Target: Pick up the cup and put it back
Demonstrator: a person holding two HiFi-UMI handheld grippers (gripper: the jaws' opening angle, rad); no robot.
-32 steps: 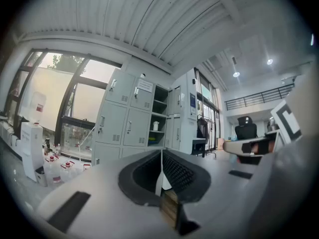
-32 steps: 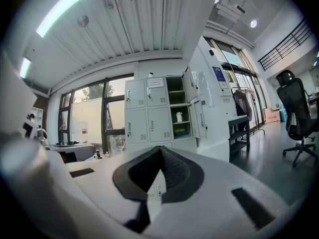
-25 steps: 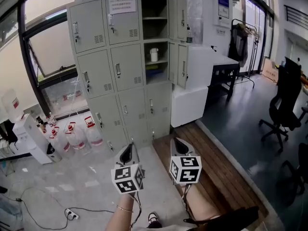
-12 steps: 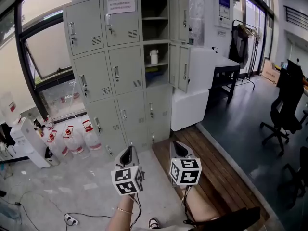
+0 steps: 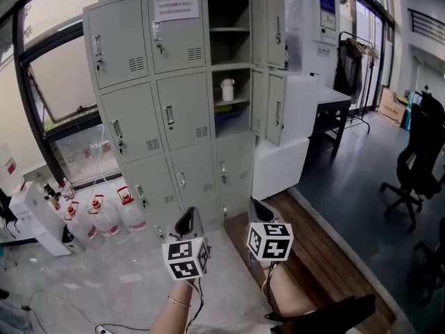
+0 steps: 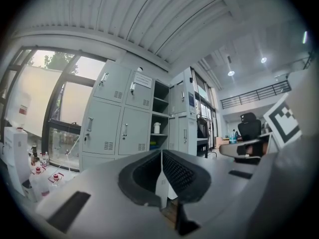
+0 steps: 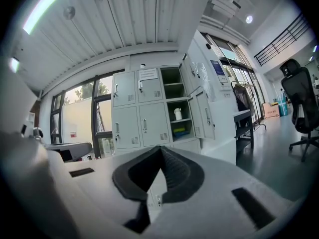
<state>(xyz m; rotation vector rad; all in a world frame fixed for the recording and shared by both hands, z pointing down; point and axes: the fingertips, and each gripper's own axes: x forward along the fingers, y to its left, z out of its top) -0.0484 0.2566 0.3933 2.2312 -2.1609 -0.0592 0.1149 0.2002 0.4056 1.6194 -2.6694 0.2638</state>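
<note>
- Cup [image 5: 227, 89]: one white cup stood upright on a shelf [image 5: 235, 101] inside the open middle compartment of the right-hand column of a grey locker cabinet [image 5: 139, 82], well apart from both hand-held grippers.
- Two hand-held grippers were held level, side by side, low in the head view: the left hand-held gripper [image 5: 189, 219] and the right hand-held gripper [image 5: 259, 209]. Each had its jaws pressed together with nothing between them.
- The cabinet showed nine compartments in three columns. Seven doors were closed, and two in the right column stood open.
- At least three clear water jugs [image 5: 104, 214] with red caps stood on the floor [image 5: 104, 277] left of the cabinet; the exact count was hard to make out.
- One black office chair [image 5: 421, 152] was cut off by the right edge.
- The print on the one notice [image 5: 175, 7] on a top door was too small to read, and the coloured items [image 7: 181, 131] under the cup's shelf were unclear.
- The person's two forearms [image 5: 174, 315] were cut off at the bottom edge.
</note>
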